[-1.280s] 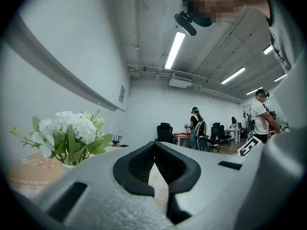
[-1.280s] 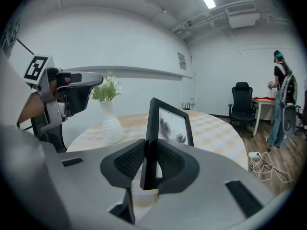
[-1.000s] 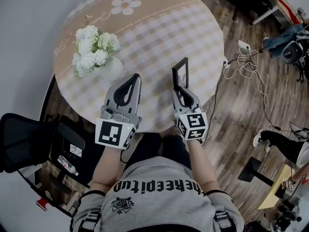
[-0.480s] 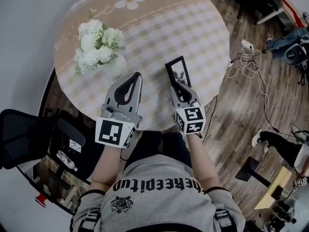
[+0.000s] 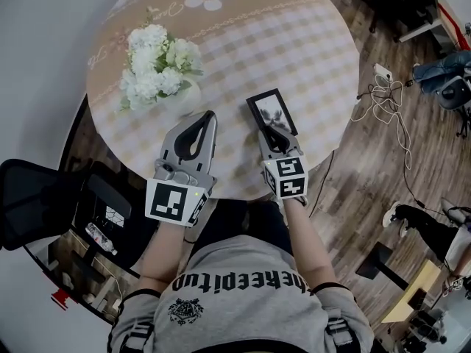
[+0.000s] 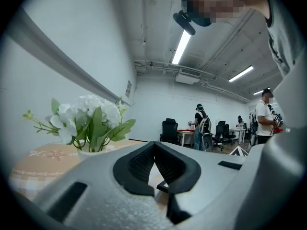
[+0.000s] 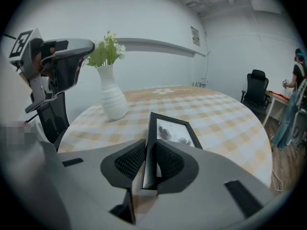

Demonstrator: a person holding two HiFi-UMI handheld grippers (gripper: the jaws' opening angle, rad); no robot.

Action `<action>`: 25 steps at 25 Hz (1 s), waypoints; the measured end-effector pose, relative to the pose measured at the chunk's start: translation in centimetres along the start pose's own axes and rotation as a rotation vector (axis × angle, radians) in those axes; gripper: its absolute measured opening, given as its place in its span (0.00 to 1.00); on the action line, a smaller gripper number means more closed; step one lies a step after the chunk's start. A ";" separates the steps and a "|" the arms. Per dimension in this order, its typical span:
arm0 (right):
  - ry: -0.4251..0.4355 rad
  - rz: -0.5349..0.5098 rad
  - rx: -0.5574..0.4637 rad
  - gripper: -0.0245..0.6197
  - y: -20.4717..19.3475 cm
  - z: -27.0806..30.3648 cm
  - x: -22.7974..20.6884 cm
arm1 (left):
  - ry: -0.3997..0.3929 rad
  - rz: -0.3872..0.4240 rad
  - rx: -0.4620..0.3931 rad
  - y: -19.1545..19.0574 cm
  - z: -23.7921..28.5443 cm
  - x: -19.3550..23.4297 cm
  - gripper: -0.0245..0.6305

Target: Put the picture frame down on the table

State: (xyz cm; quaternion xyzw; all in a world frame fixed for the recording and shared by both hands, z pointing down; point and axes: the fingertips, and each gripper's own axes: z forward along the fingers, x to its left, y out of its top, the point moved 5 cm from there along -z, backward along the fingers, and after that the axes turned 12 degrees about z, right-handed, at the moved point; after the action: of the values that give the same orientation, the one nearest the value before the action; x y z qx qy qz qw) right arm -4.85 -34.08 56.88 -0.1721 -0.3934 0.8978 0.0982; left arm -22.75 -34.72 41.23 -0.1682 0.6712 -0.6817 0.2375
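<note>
A black picture frame (image 5: 270, 111) with a grey print leans back, nearly flat, over the round checked table (image 5: 309, 57) near its front right edge. My right gripper (image 5: 275, 136) is shut on the frame's near edge; in the right gripper view the frame (image 7: 172, 131) runs out from between the pads, face up toward the right. My left gripper (image 5: 197, 129) hovers over the table's front edge, left of the frame, shut with nothing in it. In the left gripper view its gripper tips (image 6: 154, 147) meet.
A white vase of white flowers (image 5: 158, 72) stands on the table's left, close behind the left gripper; the vase (image 7: 112, 99) shows again in the right gripper view. A black chair (image 5: 44, 204) stands at the left, cables (image 5: 386, 101) lie on the wood floor at the right.
The right gripper has tipped the frame from upright and edge-on back toward lying flat, so its picture now faces up. The left gripper has stayed where it was.
</note>
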 end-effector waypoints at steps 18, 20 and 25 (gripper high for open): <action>-0.003 0.045 0.150 0.15 -2.7 2.3 -0.3 | 0.029 -0.019 0.033 -1.4 -0.8 1.4 0.06; 0.003 0.052 0.138 0.15 -2.8 2.3 -0.3 | 0.029 -0.019 0.035 -1.6 -0.9 1.3 0.06; 0.011 0.062 0.085 0.15 -2.4 1.5 -0.3 | 0.021 -0.013 0.033 -1.3 -1.1 0.8 0.06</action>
State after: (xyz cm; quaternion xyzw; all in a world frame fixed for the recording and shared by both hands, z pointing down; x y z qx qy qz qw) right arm -5.10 -33.57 59.73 -0.1846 -0.3490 0.9153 0.0797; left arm -24.15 -34.30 42.44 -0.1615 0.6612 -0.6960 0.2289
